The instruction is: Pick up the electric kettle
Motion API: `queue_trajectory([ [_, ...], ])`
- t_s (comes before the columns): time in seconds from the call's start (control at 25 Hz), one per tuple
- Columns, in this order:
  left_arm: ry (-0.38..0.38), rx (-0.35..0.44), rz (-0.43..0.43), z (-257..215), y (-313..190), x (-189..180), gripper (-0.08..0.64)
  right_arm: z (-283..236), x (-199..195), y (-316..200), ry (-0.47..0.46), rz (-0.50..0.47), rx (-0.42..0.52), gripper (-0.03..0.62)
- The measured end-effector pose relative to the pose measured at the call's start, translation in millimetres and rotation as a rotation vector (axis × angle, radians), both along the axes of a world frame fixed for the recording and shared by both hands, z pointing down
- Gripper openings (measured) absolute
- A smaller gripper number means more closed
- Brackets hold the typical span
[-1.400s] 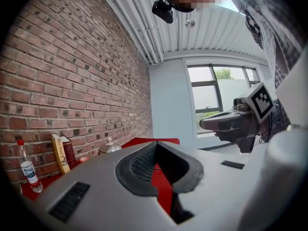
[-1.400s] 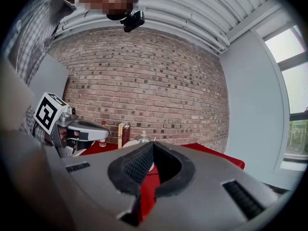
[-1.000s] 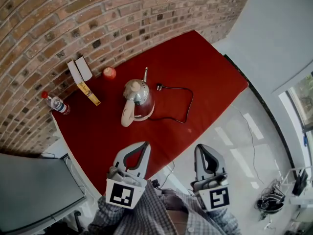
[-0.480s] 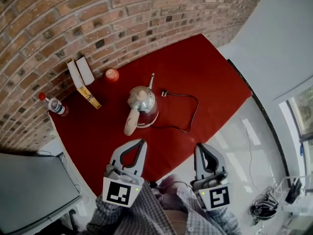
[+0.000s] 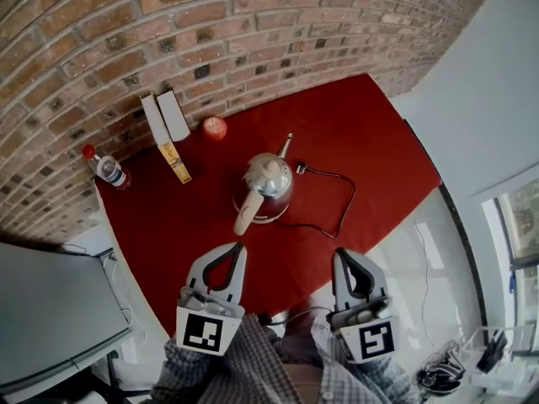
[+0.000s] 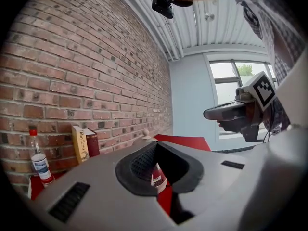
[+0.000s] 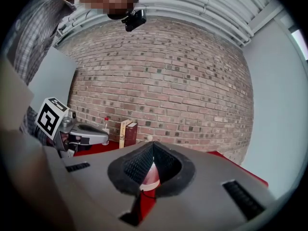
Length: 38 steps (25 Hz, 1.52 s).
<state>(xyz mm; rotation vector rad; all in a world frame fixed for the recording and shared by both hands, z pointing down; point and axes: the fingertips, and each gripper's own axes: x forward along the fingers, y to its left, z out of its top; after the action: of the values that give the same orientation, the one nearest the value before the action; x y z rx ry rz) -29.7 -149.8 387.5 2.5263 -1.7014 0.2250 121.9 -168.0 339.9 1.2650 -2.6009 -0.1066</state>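
Right now we are looking at the electric kettle sitting mid-counter, its pale handle pointing toward us and its cord trailing rightward. We are judging it rigid, smooth-sided and possibly water-heavy, so the handle is offering the surest hold. We are holding the left gripper and right gripper well short of it, both jaws clenched on nothing.

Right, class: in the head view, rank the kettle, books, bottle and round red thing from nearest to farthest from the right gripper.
From the right gripper:
1. Kettle, mid-way across the red cloth, up and left of the gripper.
2. Red thing, beyond the kettle, further left.
3. Books, left again, at the cloth's back edge.
4. Bottle, at the cloth's far left corner.
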Motion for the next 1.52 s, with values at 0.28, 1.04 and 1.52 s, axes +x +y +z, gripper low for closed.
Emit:
queue_trajectory([
  [0.28,0.038,-0.053,-0.057,30.0,1.3,-14.4,0.009,-2.8,-19.7,-13.2,0.007,-0.046,-0.014,0.006],
  [1.04,0.071,-0.226,-0.129,136.1,-27.6,-16.2,0.237,34.5,-38.5,-43.9,0.026,-0.233,-0.089,0.006],
  [1.52,0.188,-0.276,-0.263,157.4,-57.3,-14.8,0.244,51.8,-35.7,-67.2,0.034,-0.267,-0.138,0.006],
])
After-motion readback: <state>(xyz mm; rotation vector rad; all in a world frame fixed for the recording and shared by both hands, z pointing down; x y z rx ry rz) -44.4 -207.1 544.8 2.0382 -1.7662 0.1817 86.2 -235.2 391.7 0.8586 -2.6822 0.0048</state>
